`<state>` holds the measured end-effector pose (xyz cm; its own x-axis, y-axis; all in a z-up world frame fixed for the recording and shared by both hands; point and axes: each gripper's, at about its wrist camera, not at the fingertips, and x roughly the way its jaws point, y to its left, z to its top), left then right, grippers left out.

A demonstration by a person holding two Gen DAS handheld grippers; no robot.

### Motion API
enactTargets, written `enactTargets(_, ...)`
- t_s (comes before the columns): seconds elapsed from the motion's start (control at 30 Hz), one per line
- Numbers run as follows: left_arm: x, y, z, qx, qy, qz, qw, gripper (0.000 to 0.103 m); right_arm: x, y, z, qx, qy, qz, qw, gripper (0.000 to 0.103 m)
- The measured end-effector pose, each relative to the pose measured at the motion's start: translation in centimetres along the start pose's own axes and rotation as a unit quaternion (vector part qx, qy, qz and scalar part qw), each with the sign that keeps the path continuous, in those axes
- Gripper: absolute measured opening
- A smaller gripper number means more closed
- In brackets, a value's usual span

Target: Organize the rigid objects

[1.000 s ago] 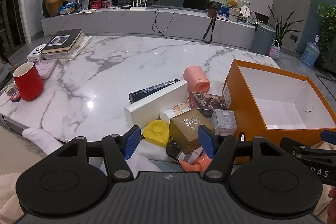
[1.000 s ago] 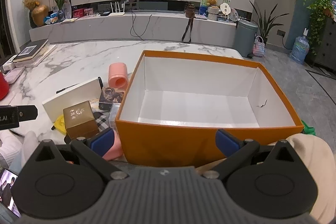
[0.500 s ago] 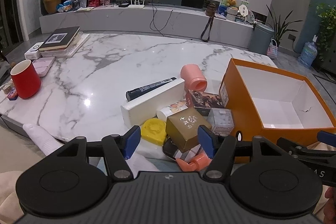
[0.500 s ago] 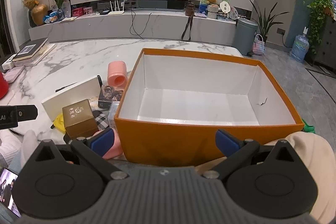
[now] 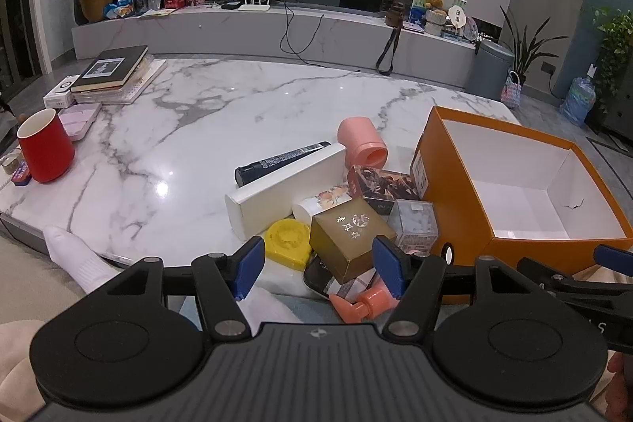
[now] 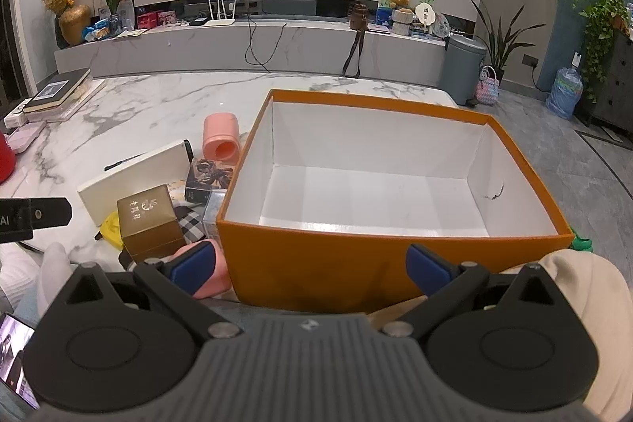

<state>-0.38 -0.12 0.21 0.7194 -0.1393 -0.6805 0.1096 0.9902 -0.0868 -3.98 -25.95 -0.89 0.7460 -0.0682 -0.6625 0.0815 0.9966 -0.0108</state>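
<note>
reaching with the left gripper [image 5: 318, 271], jaws wide and empty, for the gold box [image 5: 350, 238] at 12 o'clock risks toppling the crowded pile beside the empty orange box [image 6: 356, 263], while the right gripper [image 6: 310, 269] hangs wide open, holding nothing.

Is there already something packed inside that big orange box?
No, the orange box shows only its bare white floor and walls, apart from a small dark mark on the right wall.
</note>
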Motion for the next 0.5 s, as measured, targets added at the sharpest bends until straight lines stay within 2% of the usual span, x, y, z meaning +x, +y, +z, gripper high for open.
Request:
enactTargets(0.23,0.1,0.1,0.0,0.001,0.002,-0.002,1.0,0.07,-0.1,0.2,0.2,-0.008,-0.007,0.001,1.0,0.1)
enactTargets(0.5,0.3,1.5,0.6,0.009,0.005,-0.027,0.9996,0.062,-0.4,2.2,2.0,-0.066,-0.054,0.039,0.996,0.099)
